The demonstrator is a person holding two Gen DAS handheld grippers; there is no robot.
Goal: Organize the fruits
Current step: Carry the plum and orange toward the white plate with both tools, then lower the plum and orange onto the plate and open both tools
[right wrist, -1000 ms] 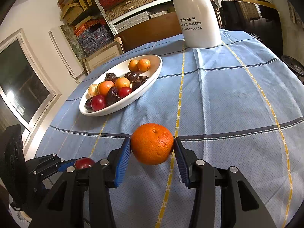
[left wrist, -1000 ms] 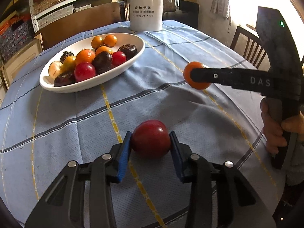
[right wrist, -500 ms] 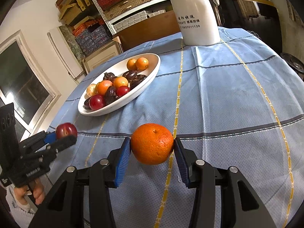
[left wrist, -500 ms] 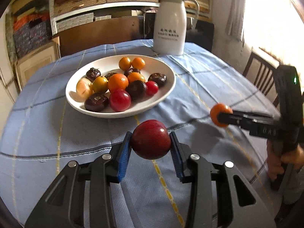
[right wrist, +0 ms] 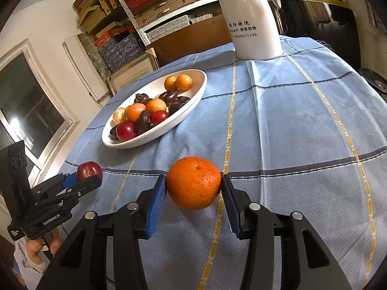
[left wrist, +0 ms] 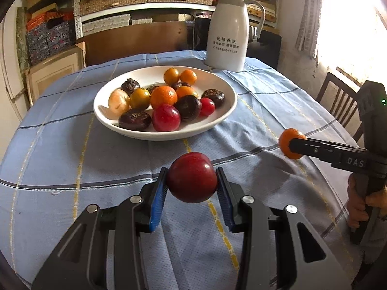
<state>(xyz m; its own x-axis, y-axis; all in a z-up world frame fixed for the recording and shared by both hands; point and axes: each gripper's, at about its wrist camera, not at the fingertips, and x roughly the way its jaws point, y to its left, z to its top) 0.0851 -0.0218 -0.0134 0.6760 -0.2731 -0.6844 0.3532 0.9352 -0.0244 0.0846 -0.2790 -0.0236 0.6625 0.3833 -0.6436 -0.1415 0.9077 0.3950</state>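
Note:
My left gripper (left wrist: pixel 191 183) is shut on a dark red plum (left wrist: pixel 192 177) and holds it above the tablecloth, in front of the white bowl (left wrist: pixel 222 118). It also shows in the right wrist view (right wrist: pixel 85 176) with the plum (right wrist: pixel 89 170). My right gripper (right wrist: pixel 194 188) is shut on an orange (right wrist: pixel 193 182) held above the cloth; it shows at the right of the left wrist view (left wrist: pixel 293 146). The bowl (right wrist: pixel 191 107) holds several oranges, plums and dark fruits.
A white thermos jug (left wrist: pixel 228 30) stands at the table's far edge behind the bowl, also in the right wrist view (right wrist: pixel 250 17). A blue checked tablecloth (left wrist: pixel 60 149) covers the round table. A wooden chair (left wrist: pixel 343 101) stands at the right. Shelves with boxes line the back wall.
My left gripper has lifted the plum off the cloth and come closer to the bowl. My right gripper has kept the orange held and shifted slightly.

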